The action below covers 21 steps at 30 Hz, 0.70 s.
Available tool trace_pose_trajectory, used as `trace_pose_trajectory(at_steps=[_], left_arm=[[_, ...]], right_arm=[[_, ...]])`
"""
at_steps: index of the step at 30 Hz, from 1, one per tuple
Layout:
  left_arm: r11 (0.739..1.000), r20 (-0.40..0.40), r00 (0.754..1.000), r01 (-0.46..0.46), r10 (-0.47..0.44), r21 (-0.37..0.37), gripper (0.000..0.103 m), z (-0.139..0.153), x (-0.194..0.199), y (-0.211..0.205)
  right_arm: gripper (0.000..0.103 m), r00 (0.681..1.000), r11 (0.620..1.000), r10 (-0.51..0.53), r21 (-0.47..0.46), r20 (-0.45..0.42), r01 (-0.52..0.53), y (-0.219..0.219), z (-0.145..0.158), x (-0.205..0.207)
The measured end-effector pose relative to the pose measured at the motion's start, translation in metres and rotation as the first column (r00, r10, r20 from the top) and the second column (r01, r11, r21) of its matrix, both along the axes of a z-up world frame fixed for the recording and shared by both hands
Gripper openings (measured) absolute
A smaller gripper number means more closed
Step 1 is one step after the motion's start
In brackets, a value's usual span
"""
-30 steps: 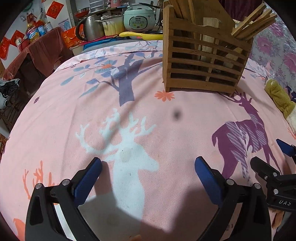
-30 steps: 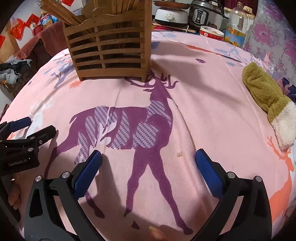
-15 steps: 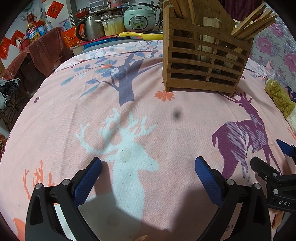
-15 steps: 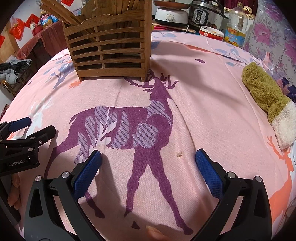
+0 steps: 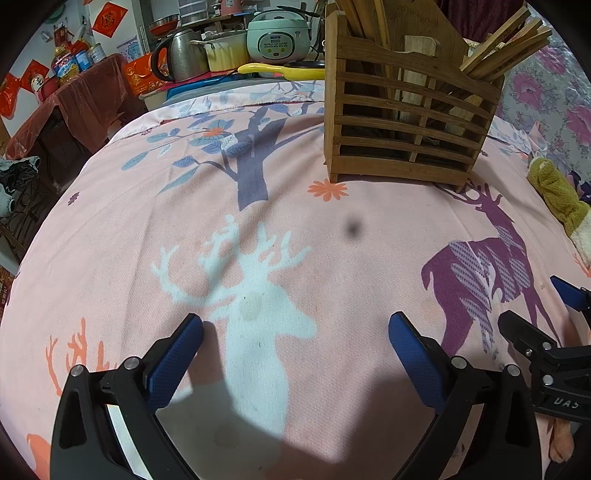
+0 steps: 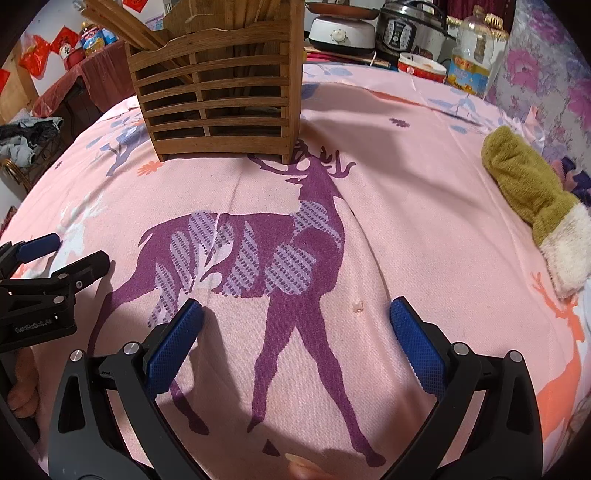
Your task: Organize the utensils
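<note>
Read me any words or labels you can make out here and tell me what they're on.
"GenRobot.AI", faintly: on the left tool, seen from the right wrist.
"UAS", partial: on the right tool, seen from the left wrist.
Oil bottle label, red paper decorations, cooker panel: too small or blurred.

utensil rack [image 5: 406, 122] on tablecloth [image 5: 184, 229] (chopsticks [image 5: 506, 48] inside), mitten [image 6: 532, 203] right

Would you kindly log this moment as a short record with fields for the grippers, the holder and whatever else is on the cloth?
left gripper: open, empty, low over the white deer print
right gripper: open, empty, over the purple deer print
wooden utensil holder: upright on the pink tablecloth, ahead of both grippers
chopsticks: standing in the holder, leaning outward
loose utensils on the cloth: none visible
green mitten: lying at the cloth's right edge
</note>
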State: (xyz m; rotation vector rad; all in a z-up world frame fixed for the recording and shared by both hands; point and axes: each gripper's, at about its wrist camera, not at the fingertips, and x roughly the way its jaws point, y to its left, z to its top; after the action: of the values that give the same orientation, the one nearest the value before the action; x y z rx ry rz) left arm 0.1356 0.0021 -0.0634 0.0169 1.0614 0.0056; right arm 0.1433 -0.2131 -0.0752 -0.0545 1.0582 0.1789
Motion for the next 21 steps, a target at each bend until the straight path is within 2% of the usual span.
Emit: trace_pose_trajectory(at_steps=[2,5,9,13,16,18,21], left_arm=[[1.000,0.021,1.000,-0.002,0.002,-0.011,0.097,0.005,-0.001,0.000],[0.999,0.121,0.992,0.026,-0.022,-0.037,0.097,0.028,-0.011,-0.005],[1.000,0.262,0.965,0.014,-0.018,0.016,0.097,0.066,-0.024,-0.016],[0.998,0.402,0.914,-0.059,0.047,0.018,0.097,0.110,-0.027,-0.010],[0.996,0.471,0.880,-0.088,0.069,0.020,0.097,0.134,-0.021,-0.012],[0.992,0.508,0.856,-0.124,0.095,0.023,0.097,0.139,-0.022,-0.014],[0.988,0.529,0.841,-0.151,0.113,0.029,0.097,0.134,-0.024,-0.019]], right_arm=[[0.097,0.999,0.999,0.001,-0.034,0.034,0.000,0.006,0.005,-0.005],[0.097,0.990,0.997,0.011,-0.078,0.141,0.000,0.015,0.021,-0.016],[0.097,0.945,0.993,0.011,-0.115,0.326,0.028,0.024,0.056,-0.035],[0.097,0.895,0.999,-0.039,-0.011,0.445,0.049,0.014,0.090,-0.041],[0.097,0.855,0.993,-0.098,-0.009,0.509,0.119,0.011,0.115,-0.036],[0.097,0.843,0.988,-0.140,0.020,0.520,0.152,0.011,0.126,-0.031],[0.097,0.838,0.976,-0.215,0.090,0.502,0.197,0.008,0.132,-0.022]])
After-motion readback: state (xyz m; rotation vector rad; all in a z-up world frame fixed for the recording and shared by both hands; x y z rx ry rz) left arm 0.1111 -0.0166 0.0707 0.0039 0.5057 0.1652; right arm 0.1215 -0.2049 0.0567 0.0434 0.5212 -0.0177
